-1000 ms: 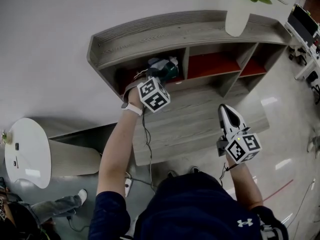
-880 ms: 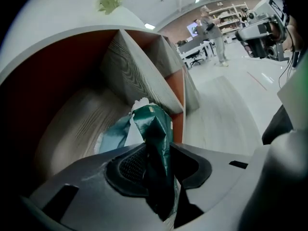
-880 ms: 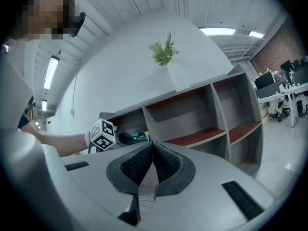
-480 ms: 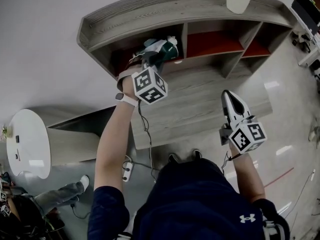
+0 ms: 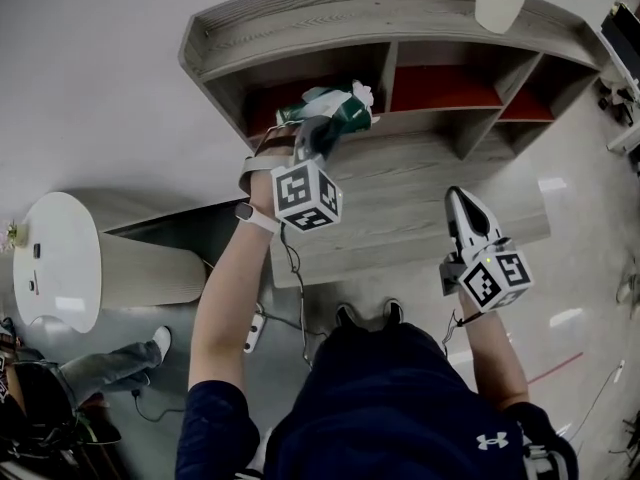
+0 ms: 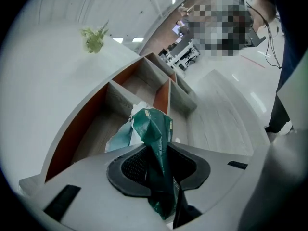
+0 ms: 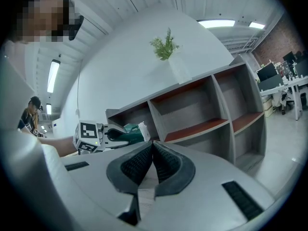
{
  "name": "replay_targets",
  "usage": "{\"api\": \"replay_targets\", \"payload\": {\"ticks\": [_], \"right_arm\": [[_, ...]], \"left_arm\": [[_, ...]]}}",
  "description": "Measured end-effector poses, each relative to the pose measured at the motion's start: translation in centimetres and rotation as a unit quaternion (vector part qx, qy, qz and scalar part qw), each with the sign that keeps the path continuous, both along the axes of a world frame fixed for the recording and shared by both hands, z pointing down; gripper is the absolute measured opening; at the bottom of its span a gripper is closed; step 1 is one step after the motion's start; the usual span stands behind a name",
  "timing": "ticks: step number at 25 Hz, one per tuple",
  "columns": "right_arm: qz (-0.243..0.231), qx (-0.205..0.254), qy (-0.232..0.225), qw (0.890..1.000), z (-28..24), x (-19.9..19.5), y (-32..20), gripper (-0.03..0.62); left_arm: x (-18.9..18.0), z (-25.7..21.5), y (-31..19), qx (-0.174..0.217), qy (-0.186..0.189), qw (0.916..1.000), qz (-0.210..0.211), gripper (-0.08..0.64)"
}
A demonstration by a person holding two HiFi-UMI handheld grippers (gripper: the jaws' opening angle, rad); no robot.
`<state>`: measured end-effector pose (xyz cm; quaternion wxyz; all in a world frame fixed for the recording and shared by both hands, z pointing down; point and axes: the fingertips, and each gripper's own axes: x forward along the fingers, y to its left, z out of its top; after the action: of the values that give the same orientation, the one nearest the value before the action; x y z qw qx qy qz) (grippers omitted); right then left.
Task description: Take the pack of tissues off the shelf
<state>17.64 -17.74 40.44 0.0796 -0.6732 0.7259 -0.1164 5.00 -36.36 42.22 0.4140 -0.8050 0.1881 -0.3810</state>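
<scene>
Green tissue pack [image 5: 340, 108] looks soft and light; my left hand-held gripper [image 5: 318, 134], just closed, pinches its crumpled wrapper end; right hand-held gripper [image 5: 462, 208] is clenched, empty.

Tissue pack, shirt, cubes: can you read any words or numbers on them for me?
No words or numbers can be read anywhere.
Tissue pack: the print is too small and crumpled to read.
Shirt: a white logo, no letters.
Left cube and right cube: black-and-white square patterns, no letters.
</scene>
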Motion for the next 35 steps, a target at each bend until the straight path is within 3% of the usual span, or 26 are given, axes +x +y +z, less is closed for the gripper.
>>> {"api": "replay_targets", "payload": {"ticks": [10,22,35], "right_arm": [[-0.019,-0.012,-0.011,1.0,1.3,-1.0,0.5,0.012],[-0.02,-0.008,-0.018,1.0,1.3,-0.4,1.2,0.012],[0.002,-0.002,-0.013,1.0,0.6,1.0,1.5,0.012]], "left_arm": [[-1.6,1.3,4.6,0.013,-0.008,0.9998,0.01,0.114],[-1.9,5.7,9.7,-0.014,-0.011,0.9996,0.023,0.115],[-2.8,14.2,12.3,-0.056,-0.01,0.9983,0.012,0.115]]}}
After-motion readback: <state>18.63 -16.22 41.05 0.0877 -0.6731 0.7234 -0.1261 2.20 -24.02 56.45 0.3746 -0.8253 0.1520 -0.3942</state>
